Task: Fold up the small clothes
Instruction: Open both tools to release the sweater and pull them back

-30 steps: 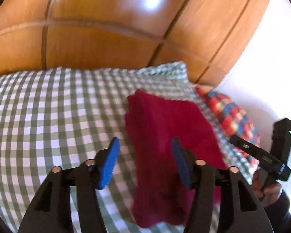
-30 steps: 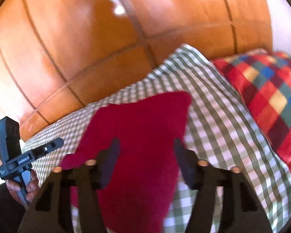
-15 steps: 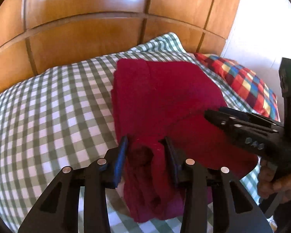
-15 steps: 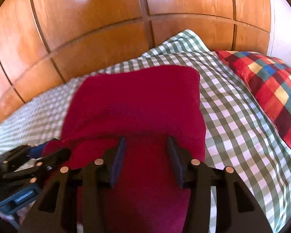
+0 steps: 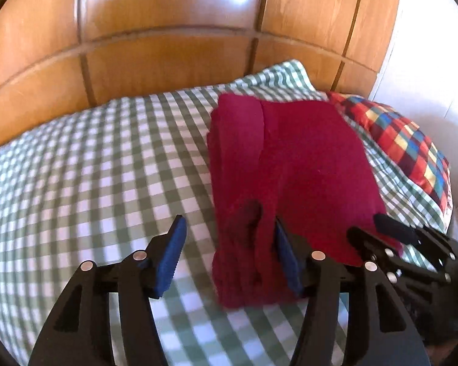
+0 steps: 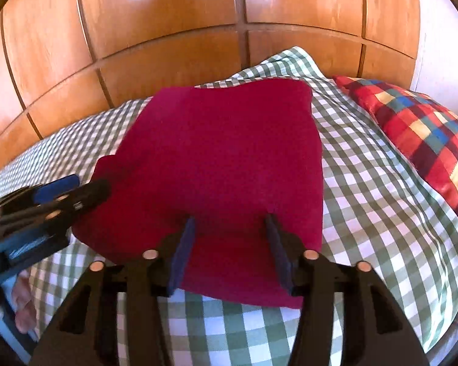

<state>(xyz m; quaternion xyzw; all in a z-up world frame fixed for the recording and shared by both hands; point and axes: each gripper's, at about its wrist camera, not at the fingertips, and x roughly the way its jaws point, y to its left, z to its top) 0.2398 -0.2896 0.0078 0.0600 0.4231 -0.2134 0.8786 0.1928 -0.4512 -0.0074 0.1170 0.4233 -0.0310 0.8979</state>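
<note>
Wooden panelling [image 5: 168, 61] backs a green-checked bedcover [image 5: 91, 167] with a plaid pillow [image 6: 412, 128] far right. Folded red garment [image 6: 223, 158] lies centre. Left gripper [image 5: 229, 253] and right gripper [image 6: 232, 247] are opening at its near edge, released.

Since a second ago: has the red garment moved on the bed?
Yes. The red garment was doubled over away from the near edge, toward the wooden headboard; both grippers are now opening.

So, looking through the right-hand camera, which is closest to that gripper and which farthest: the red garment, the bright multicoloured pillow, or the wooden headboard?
From the right gripper, whose jaws are opening:
1. Red garment, right at the fingertips, lying between them on the green checked bedding.
2. Multicoloured pillow, farther off to the right.
3. Wooden headboard, at the back, behind everything.
</note>
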